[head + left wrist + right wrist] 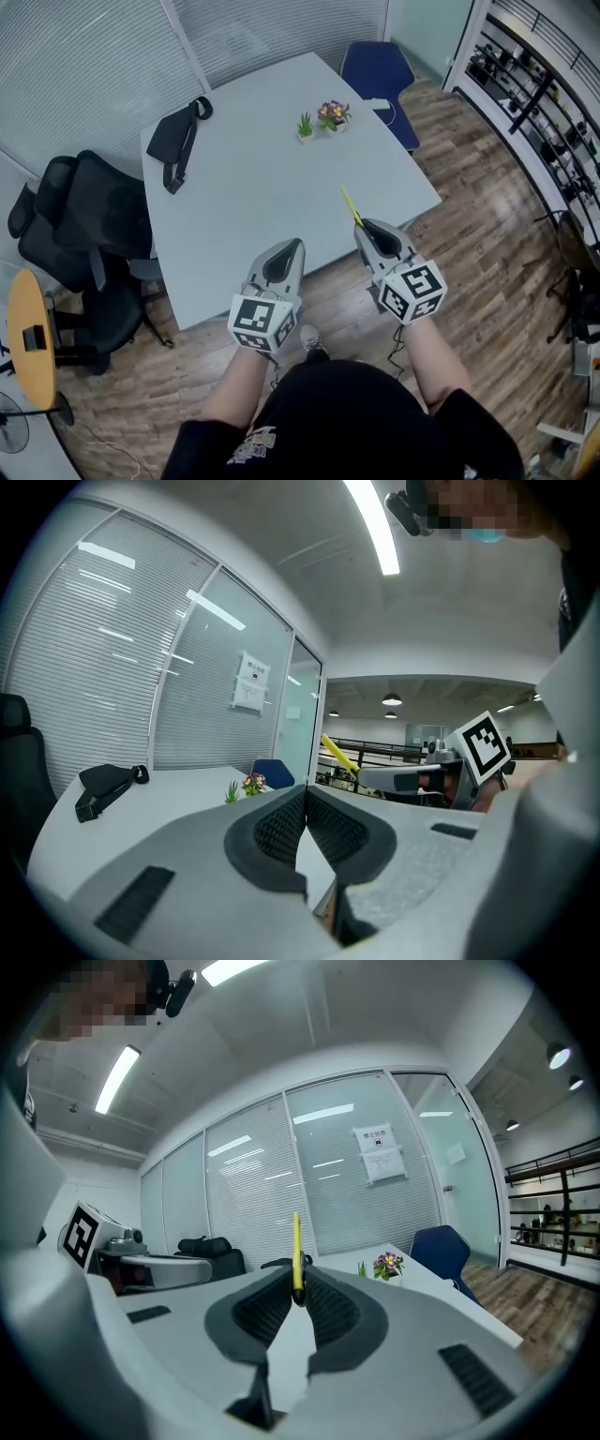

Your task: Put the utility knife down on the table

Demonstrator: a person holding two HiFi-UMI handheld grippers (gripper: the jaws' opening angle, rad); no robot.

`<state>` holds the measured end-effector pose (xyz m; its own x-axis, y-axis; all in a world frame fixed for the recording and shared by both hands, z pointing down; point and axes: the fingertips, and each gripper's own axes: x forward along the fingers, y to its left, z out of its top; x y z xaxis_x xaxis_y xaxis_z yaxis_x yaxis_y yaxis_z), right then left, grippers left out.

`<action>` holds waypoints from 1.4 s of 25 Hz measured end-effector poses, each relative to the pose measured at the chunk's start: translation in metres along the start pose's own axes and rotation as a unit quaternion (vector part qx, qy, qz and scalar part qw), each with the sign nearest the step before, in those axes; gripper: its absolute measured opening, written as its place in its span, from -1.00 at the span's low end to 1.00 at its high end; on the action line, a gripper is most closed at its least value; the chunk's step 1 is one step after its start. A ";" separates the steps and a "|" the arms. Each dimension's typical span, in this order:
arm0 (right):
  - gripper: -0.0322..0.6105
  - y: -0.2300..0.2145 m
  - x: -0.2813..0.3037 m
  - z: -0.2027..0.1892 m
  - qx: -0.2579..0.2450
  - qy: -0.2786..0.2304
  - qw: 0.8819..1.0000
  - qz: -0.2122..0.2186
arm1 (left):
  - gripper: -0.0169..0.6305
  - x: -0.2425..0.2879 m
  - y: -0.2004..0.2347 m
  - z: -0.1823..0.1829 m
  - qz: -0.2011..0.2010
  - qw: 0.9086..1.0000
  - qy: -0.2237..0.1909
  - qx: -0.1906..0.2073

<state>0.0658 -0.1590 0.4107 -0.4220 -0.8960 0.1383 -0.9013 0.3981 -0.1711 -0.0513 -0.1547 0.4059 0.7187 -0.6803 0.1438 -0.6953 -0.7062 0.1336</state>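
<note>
The right gripper (367,225) was clamped on a slim yellow utility knife (351,206), its jaws pinching the knife's lower end so that the yellow body stuck out past the jaw tips (297,1251); in the head view the knife pointed out over the near edge of the pale grey table (262,187); the left gripper (295,246) hung just beside it with its jaw tips pressed together on nothing (306,794); far across the table lay a black strapped bag (173,141), and well apart from it stood a small potted flower arrangement (333,113); a blue chair (380,70) stood at the far corner.
</note>
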 end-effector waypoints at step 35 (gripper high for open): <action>-0.75 -0.025 0.131 -0.006 -0.010 0.041 0.999 0.030 | -0.93 0.058 0.087 -0.005 0.013 1.000 0.010 -0.010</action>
<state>0.0326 -0.2849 0.4392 -0.4804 -0.8520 0.2083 -0.8760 0.4543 -0.1622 -0.0704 -0.2543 0.4306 0.6995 -0.6948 0.1670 -0.7145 -0.6835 0.1492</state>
